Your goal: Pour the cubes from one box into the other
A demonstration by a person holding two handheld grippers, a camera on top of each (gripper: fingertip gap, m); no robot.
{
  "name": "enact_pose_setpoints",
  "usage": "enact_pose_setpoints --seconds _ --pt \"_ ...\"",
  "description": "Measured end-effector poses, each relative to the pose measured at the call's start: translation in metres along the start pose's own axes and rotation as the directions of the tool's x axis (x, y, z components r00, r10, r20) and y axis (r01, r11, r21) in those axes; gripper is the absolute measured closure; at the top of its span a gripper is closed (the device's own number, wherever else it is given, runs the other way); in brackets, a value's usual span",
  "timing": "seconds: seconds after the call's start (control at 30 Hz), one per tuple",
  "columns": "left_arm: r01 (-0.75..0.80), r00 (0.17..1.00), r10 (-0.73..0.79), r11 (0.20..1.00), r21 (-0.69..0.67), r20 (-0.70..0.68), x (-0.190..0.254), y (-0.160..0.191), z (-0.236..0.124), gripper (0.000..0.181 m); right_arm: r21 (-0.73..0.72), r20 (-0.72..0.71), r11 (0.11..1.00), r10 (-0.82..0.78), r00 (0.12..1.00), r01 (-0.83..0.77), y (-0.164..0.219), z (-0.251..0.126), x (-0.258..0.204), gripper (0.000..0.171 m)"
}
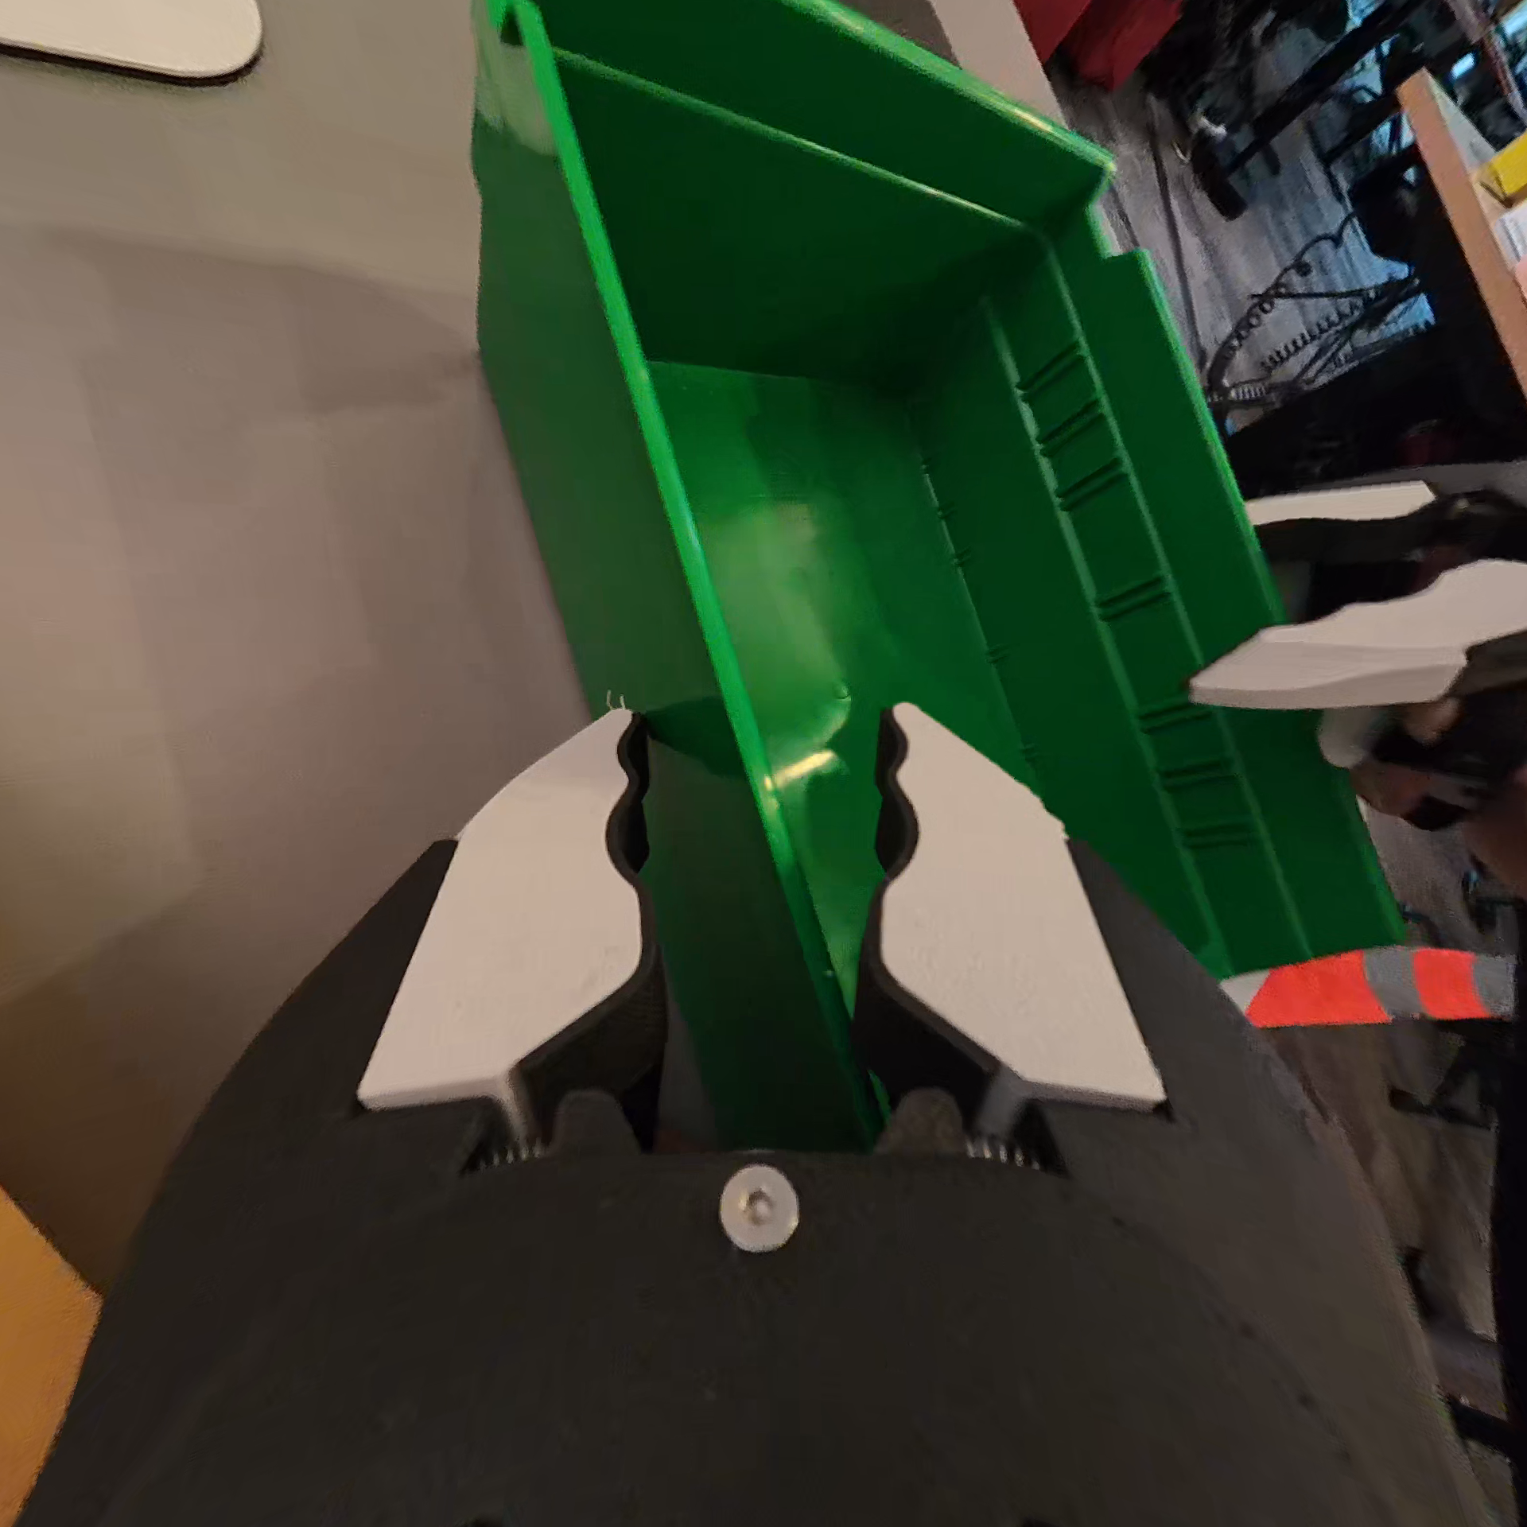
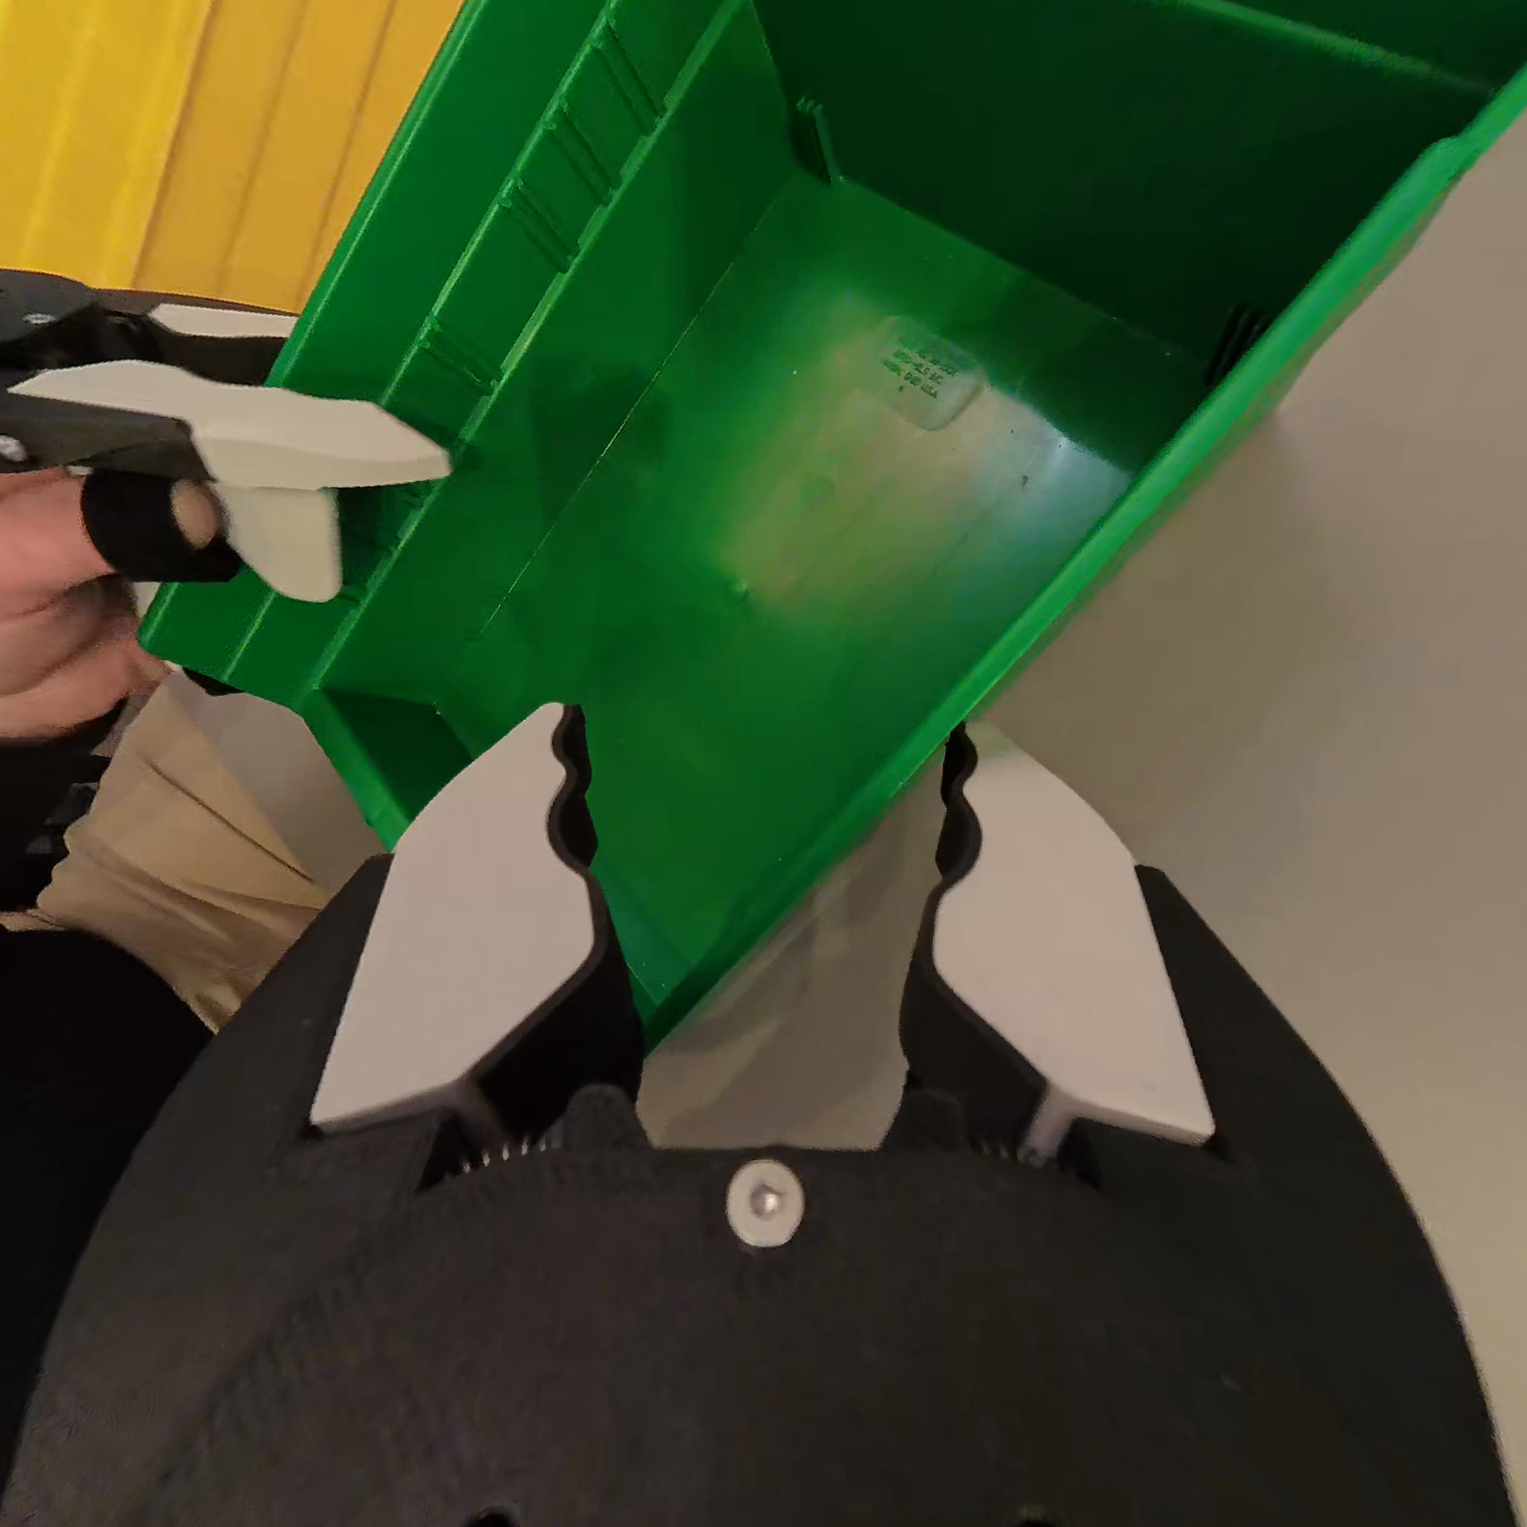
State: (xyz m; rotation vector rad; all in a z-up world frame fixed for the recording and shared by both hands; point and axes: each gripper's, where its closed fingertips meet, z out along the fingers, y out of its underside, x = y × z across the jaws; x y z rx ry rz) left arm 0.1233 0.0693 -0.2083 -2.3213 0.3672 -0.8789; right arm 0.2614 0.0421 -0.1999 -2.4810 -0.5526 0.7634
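An empty green plastic box (image 1: 785, 289) is held between both grippers over a grey table (image 1: 206, 496). No cubes and no second box are in view. My left gripper (image 1: 760, 719) is shut on the box's left side wall, one finger outside and one inside. My right gripper (image 2: 764, 727) is open at the box's (image 2: 826, 496) near corner. Its left finger is inside the box and its right fingertip touches the rim. The right gripper also shows in the left wrist view (image 1: 1223, 599), straddling the far side wall. A finger (image 2: 314, 446) of the left gripper shows in the right wrist view.
A flat white object (image 1: 124, 33) lies at the table's far left. Right of the table are floor, cables and shelving (image 1: 1322, 289), and an orange-and-grey striped strip (image 1: 1363, 987). A person's hand (image 2: 49, 578) and beige trousers (image 2: 182, 868) are at left, before a yellow surface (image 2: 165, 124).
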Motion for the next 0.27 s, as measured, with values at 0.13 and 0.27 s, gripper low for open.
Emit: enact_pose_setpoints --seconds 0.13,0.27 --pt "-0.149 0.989 0.149 0.989 -0.016 0.015 0.011 0.000 -0.024 0.122 -0.013 -0.020 1.000 -0.005 1.000 0.005 0.002 -0.002 0.001 0.095" --pt "-0.291 0.957 0.290 0.956 0.049 0.029 0.024 -0.022 -0.072 0.121 -0.023 -0.020 1.000 -0.012 1.000 0.011 0.002 0.002 -0.001 0.095"
